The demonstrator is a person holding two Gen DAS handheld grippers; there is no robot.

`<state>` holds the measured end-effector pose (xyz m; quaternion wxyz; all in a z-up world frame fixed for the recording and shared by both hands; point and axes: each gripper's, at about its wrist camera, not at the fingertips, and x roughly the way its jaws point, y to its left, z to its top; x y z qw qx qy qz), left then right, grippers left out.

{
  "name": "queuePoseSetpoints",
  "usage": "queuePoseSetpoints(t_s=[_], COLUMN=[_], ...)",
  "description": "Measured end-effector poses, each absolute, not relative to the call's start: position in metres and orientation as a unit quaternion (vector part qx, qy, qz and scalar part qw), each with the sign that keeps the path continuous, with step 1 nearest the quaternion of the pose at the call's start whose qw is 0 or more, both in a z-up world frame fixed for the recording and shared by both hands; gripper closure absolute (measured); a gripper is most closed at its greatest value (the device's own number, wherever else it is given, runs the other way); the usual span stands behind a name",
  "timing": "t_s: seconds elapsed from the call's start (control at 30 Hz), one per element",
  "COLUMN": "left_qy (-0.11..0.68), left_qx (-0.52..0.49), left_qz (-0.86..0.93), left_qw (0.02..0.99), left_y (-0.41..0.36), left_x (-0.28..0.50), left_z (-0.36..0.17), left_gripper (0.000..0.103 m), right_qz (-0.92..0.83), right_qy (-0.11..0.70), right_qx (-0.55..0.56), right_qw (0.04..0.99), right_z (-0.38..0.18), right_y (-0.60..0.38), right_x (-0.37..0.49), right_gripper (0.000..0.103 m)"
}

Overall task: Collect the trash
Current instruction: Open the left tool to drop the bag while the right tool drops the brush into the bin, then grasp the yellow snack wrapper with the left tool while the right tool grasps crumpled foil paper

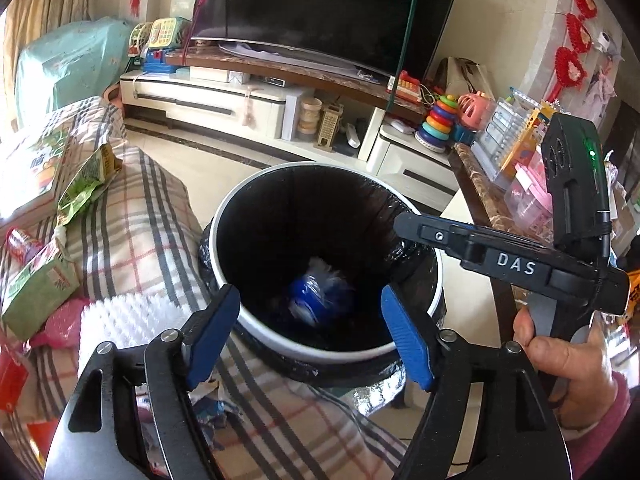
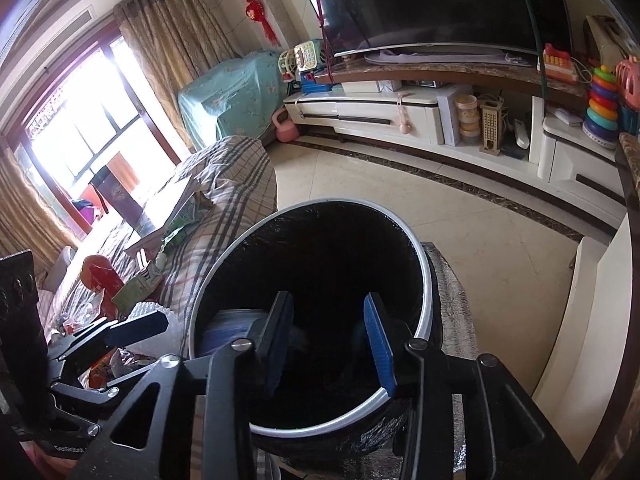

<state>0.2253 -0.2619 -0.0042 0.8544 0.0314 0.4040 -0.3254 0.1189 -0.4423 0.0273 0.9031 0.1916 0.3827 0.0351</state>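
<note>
**A:** Since both sets of tongs hang right over the bin's mouth, why is neither carrying anything?

**B:** I'd judge a drop has been made. The left gripper [image 1: 310,330] stands wide apart with nothing between its blue pads [image 1: 210,334], and straight below the gap a blue-and-white wrapper [image 1: 320,298] lies on the bottom of the trash bin [image 1: 224,216]. The right gripper [image 2: 328,344] is parted too, narrower, empty, and poised above the same black liner.

**A:** And the bin itself, why there?

**B:** It stands hard against the edge of the plaid-covered sofa [image 1: 136,216], so a piece lifted from the cushion needs only a short swing across the white rim. That seems the reason for it.

**A:** What is left to collect?

**B:** Just beside the left tongs, a white ridged sheet [image 1: 120,316] and a pink bag [image 1: 60,326]. Further along the cushion, a green carton [image 1: 38,292], then a crumpled green packet [image 1: 86,186] against a large flat box [image 1: 30,160].

**A:** Beyond that?

**B:** Bare tiled floor, then the TV cabinet [image 1: 208,100] with toys and the dark television [image 1: 328,8]. None of it looks like trash, so the work stays on the sofa.
</note>
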Motion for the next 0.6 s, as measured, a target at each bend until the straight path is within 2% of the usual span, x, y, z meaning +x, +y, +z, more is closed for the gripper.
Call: queuePoseSetpoints(t_s=[0.3, 0.47, 0.6], left_qy=[0.392, 0.385, 0.383], left_qx=[0.006, -0.011, -0.022], left_qz=[-0.31, -0.295, -0.28], left_qw=[0.866, 0.874, 0.88], left_y=[-0.229, -0.206, -0.184], left_x=[0.2, 0.186, 0.175], left_z=[-0.001, 0.001, 0.001], left_gripper=[0.025, 0.025, 0.025], right_qz=[0.04, 0.049, 0.058], right_qy=[0.361, 0.347, 0.347], right_qx=[0.204, 0.2, 0.198], right_qw=[0.909, 0.915, 0.915], right_z=[0.036, 0.039, 0.038], right_y=[-0.426, -0.403, -0.386], right_x=[0.098, 0.084, 0.077], right_gripper=[0.036, 0.016, 0.014])
